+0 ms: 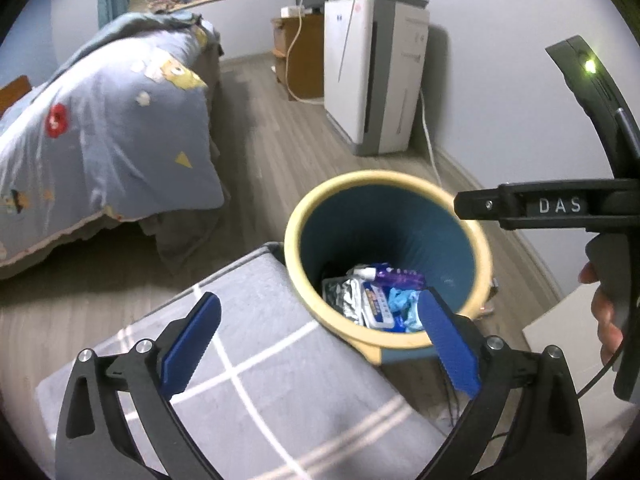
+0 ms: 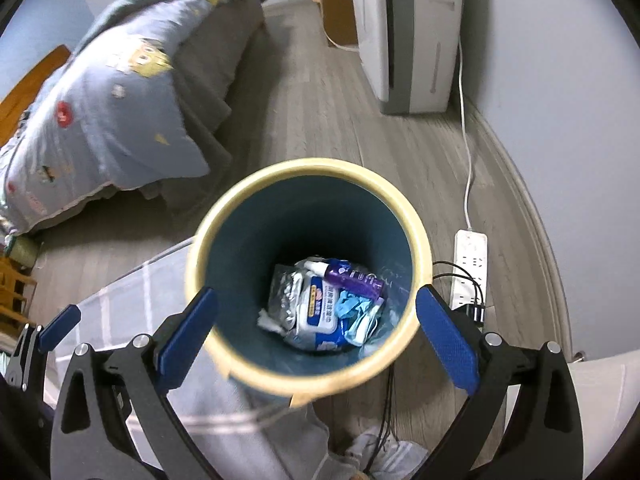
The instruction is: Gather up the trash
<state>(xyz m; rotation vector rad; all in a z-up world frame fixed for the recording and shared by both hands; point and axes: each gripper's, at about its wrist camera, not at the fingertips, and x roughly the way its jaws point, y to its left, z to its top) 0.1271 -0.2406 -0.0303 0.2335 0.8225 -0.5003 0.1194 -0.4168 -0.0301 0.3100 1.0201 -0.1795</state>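
My left gripper (image 1: 320, 344) hangs with its jaws spread wide and nothing between them; the ribbed blue pads (image 1: 192, 344) sit on black curved arms with silver pivot screws. My right gripper (image 2: 316, 344) is likewise wide open and empty, poised straight over the trash bin (image 2: 224, 216).

The bin is a round tub, teal and faintly ribbed inside, with a thick, smooth cream rim. At its bottom lies the collected trash: a crinkled silver foil wrapper (image 2: 286, 300), a soft white-and-blue wipes pack (image 2: 320, 312), a slim purple bottle (image 2: 356, 278) with a white cap lying across the top, and a crumpled blue glove (image 2: 354, 312). The pieces overlap and touch one another.

In the left wrist view the bin (image 1: 400, 184) stands on the wood-plank floor (image 1: 272, 132), tight against a grey padded cushion (image 1: 260, 360) with a white grid pattern. The right gripper's black body crosses the right edge of that view, with a hand (image 1: 608, 312) on its grip.

Around it: a bed (image 1: 100, 120) with a blue patterned quilt, a boxy white appliance (image 1: 372, 72) against the wall, a wooden cabinet (image 1: 304, 56) beside it, and a white power strip (image 2: 472, 264) with black plugs and a white cord just beside the bin.
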